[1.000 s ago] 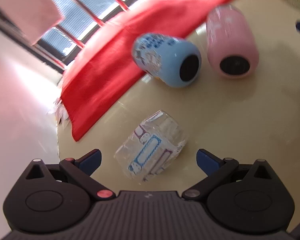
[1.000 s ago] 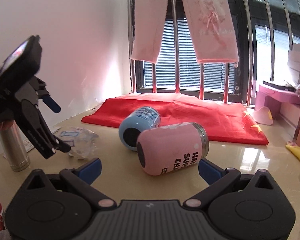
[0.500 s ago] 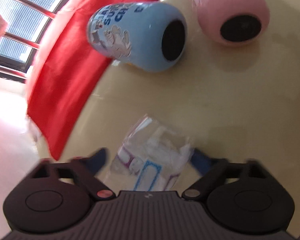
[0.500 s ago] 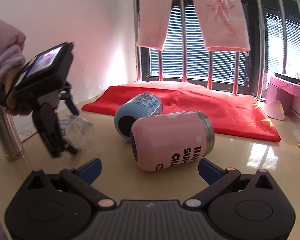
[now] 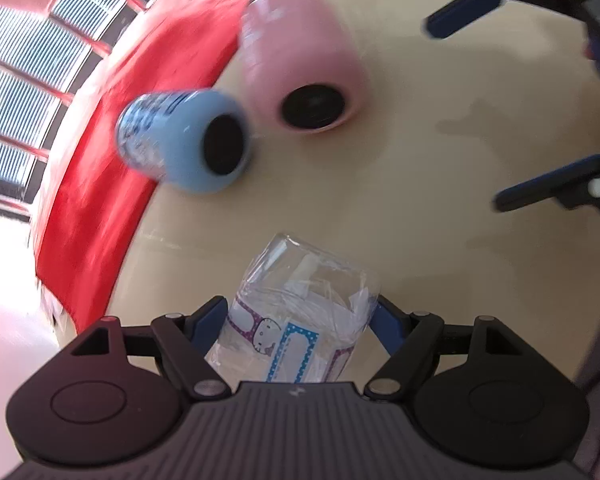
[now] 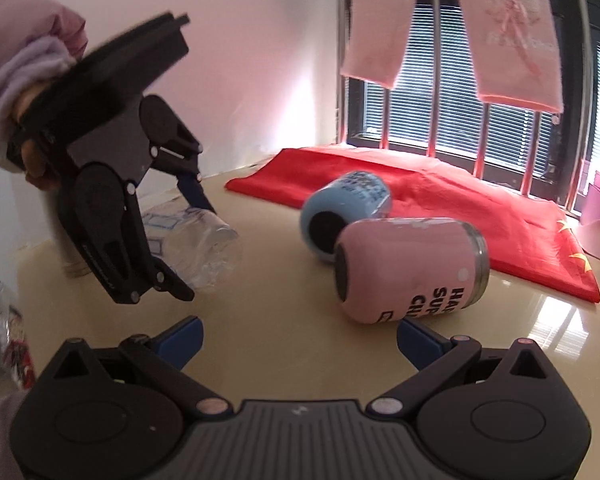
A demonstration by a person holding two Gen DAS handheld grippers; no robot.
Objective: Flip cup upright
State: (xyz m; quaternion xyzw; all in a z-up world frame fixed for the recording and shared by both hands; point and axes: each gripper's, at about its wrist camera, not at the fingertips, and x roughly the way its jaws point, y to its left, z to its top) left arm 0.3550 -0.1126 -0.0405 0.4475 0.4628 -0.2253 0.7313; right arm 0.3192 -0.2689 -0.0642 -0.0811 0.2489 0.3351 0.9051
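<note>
Lying on its side on the surface (image 5: 440, 208), the clear plastic cup (image 5: 300, 312) is bracketed by the open left gripper (image 5: 300, 316); contact cannot be told. The right gripper (image 6: 300, 336) is held wide open, empty.

Home: laundry (image 6: 452, 20) at barred window (image 6: 488, 136)

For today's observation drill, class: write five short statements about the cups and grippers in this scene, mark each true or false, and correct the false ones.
1. The clear cup lies between the left gripper's fingers. True.
2. The pink cup stands upright. False: it lies on its side.
3. The blue cup lies partly on the red cloth. True.
4. The right gripper holds the pink cup. False: it is open and grips nothing.
5. The table is black. False: it is cream.
</note>
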